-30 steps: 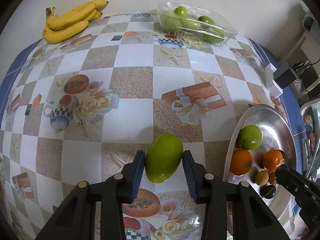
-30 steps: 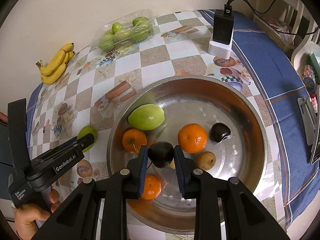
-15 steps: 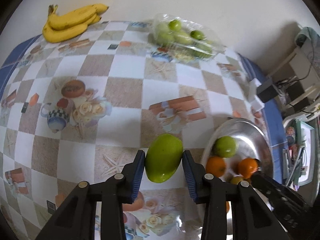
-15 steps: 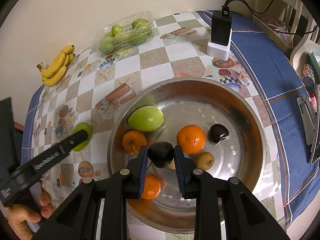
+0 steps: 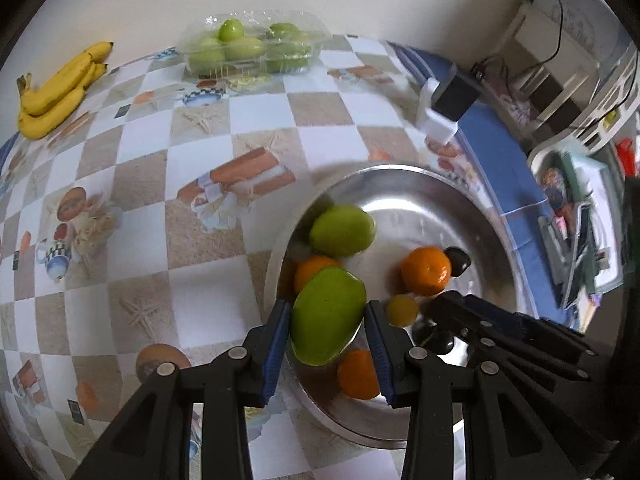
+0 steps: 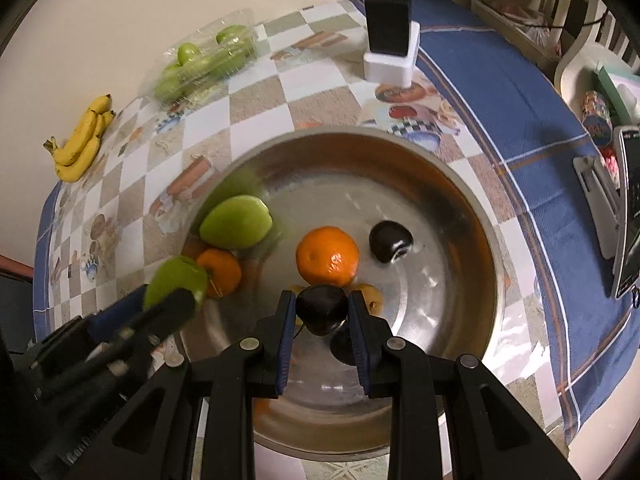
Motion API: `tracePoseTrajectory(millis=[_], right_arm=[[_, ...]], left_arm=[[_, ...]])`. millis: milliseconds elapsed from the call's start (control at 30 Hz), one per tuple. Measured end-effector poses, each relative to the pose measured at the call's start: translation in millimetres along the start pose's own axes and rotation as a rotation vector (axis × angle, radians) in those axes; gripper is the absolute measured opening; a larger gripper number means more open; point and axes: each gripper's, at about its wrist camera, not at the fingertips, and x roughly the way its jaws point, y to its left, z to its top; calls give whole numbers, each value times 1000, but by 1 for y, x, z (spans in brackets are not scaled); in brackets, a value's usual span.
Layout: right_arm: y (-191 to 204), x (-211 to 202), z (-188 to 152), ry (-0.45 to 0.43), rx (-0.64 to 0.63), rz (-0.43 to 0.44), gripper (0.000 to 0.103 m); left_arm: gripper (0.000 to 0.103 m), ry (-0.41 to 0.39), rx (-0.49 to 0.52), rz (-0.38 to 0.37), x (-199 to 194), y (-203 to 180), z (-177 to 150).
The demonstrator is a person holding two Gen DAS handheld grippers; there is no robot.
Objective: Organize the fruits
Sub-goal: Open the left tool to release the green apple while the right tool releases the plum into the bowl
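Observation:
My left gripper (image 5: 326, 312) is shut on a green mango (image 5: 328, 320) and holds it above the left rim of the steel bowl (image 5: 460, 188). Seen from the right wrist, this mango (image 6: 176, 280) hangs over the bowl's left side (image 6: 492, 248). My right gripper (image 6: 322, 304) is shut on a dark plum-like fruit (image 6: 322, 312) just above the bowl's floor. In the bowl lie a second green mango (image 6: 236, 222), a large orange (image 6: 327, 256), a smaller orange (image 6: 220, 272), another dark fruit (image 6: 390, 241) and a small brownish fruit (image 6: 370, 294).
A bunch of bananas (image 5: 60, 88) lies at the far left by the wall. A clear plastic box of green fruits (image 5: 248, 48) stands at the back. A black-and-white charger block (image 6: 390, 46) sits behind the bowl. The chequered tablecloth (image 5: 140, 200) spreads left of the bowl.
My left gripper has carried the green mango to the right, from above the tablecloth to above the bowl's left rim. The right gripper has sunk slightly with the dark fruit in it.

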Motion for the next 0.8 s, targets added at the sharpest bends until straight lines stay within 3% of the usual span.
tracePoseTrajectory(millis=[367, 500, 667, 800], right_arm=[[0, 9, -2, 27, -2, -19, 31], [0, 8, -2, 26, -3, -26, 38], [-1, 5, -3, 21, -3, -27, 39], [-1, 1, -4, 9, -2, -29, 48]], left_arm=[[42, 19, -63, -31, 3, 10, -2], [43, 18, -80, -44, 0, 14, -3], [46, -2, -103, -72, -9, 19, -3], [48, -24, -125, -63, -16, 25, -1]])
